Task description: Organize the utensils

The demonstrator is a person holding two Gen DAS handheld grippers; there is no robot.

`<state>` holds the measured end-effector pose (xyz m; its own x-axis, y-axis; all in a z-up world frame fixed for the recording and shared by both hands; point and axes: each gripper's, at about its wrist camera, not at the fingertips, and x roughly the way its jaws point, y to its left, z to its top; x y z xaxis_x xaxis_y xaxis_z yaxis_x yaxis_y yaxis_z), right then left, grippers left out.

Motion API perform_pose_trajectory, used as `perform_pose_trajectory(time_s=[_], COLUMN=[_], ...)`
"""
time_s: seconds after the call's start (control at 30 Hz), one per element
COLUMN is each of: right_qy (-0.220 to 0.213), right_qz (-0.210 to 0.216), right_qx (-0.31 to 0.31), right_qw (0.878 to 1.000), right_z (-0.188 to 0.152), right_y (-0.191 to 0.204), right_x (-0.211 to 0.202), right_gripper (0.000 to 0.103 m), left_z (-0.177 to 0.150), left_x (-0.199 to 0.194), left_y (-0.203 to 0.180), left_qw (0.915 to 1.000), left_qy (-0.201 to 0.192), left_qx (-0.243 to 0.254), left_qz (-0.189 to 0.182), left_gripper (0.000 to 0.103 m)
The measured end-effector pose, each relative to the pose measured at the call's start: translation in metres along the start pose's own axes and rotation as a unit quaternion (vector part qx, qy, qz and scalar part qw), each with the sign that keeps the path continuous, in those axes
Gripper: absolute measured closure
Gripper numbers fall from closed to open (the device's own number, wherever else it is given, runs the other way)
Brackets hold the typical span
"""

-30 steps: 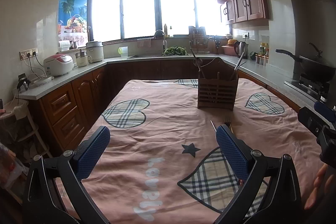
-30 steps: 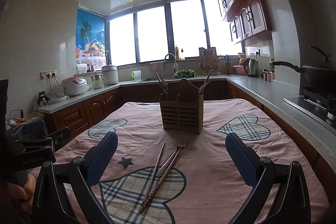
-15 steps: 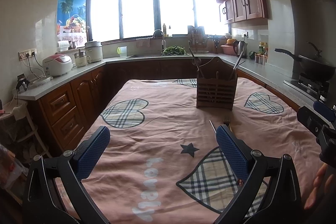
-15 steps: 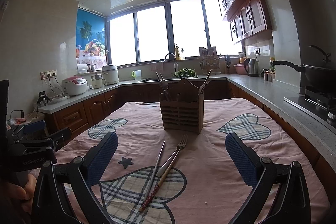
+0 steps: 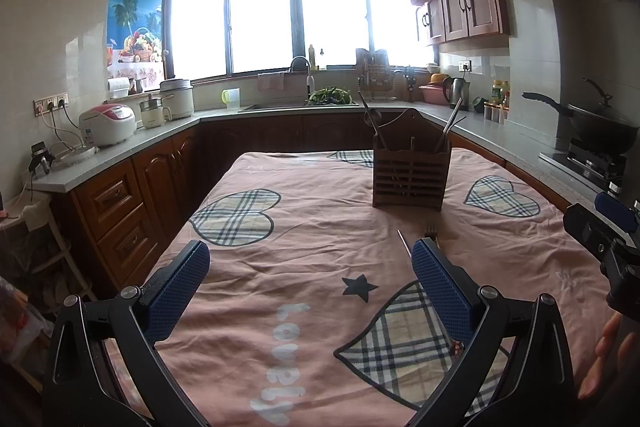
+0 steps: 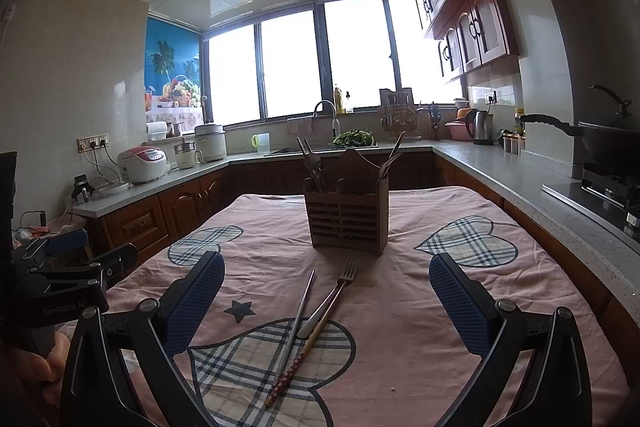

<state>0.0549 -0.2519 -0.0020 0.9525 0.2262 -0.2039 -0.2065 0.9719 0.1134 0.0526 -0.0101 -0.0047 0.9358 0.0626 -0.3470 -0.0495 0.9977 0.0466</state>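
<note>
A brown slatted wooden utensil holder (image 6: 347,221) stands mid-table with a few utensils sticking out; it also shows in the left wrist view (image 5: 410,173). In front of it lie a metal fork (image 6: 334,293), a metal chopstick (image 6: 299,317) and a patterned wooden chopstick (image 6: 298,359) on the pink cloth. My right gripper (image 6: 326,297) is open and empty, above and just short of these. My left gripper (image 5: 310,285) is open and empty, to their left; only the fork tip (image 5: 431,229) and chopstick tip (image 5: 403,241) show past its right finger.
The table (image 5: 320,227) wears a pink cloth with plaid hearts. Counters wrap around it: rice cookers (image 5: 107,123) on the left, sink (image 5: 298,99) at the back, a wok on the stove (image 5: 600,135) on the right.
The left wrist view has dipped slightly; the holder sits a little higher in frame. The right gripper and the utensils have not moved.
</note>
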Motion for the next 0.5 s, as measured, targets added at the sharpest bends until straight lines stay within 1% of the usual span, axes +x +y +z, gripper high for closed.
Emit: perform_pose_trajectory(time_s=[0.5], right_qy=[0.009], right_qz=[0.002], right_qx=[0.006], right_qw=[1.0], right_z=[0.0007], right_y=[-0.0051], right_x=[0.0095], right_gripper=[0.0], left_z=[0.0025], left_x=[0.0071], left_y=[-0.0022], left_qw=[1.0], left_qy=[0.003], left_qx=[0.002], left_qz=[-0.007], left_gripper=[0.0])
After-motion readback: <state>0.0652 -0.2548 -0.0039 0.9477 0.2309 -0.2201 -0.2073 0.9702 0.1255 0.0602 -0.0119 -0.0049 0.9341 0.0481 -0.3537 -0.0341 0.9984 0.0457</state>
